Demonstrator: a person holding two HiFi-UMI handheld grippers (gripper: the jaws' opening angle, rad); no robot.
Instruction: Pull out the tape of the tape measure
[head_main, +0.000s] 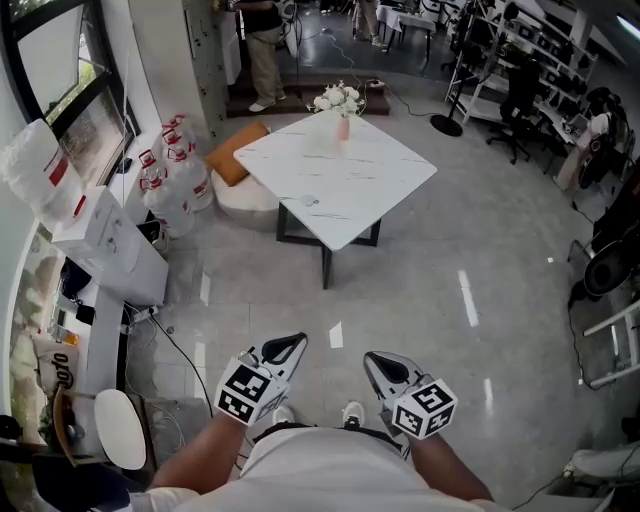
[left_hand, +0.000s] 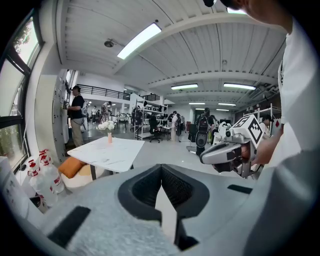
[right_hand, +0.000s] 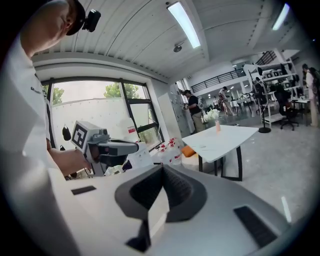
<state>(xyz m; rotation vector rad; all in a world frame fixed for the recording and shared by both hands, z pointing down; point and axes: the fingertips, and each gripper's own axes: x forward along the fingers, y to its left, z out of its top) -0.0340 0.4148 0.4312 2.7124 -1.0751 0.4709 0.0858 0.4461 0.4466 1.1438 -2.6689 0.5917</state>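
Note:
No tape measure can be made out for certain. A small pale object (head_main: 310, 200) lies on the white marble-top table (head_main: 400, 165), too small to identify. The table stands a few steps ahead of me, with a pink vase of white flowers (head_main: 341, 108) at its far corner. My left gripper (head_main: 297, 343) and right gripper (head_main: 372, 360) are held low, close to my body, side by side above the floor. Both are shut with nothing in them. In the left gripper view the jaws (left_hand: 161, 170) meet; the right gripper (left_hand: 206, 159) shows at its side. The right gripper view shows the same closed jaws (right_hand: 162, 170).
Packs of water bottles (head_main: 172, 170) and an orange cushion (head_main: 235, 152) sit left of the table. White boxes (head_main: 110, 240) line the window wall; a round stool (head_main: 120, 428) stands at my left. A person (head_main: 262, 50) stands far back. Office chairs and shelves (head_main: 520, 90) fill the right.

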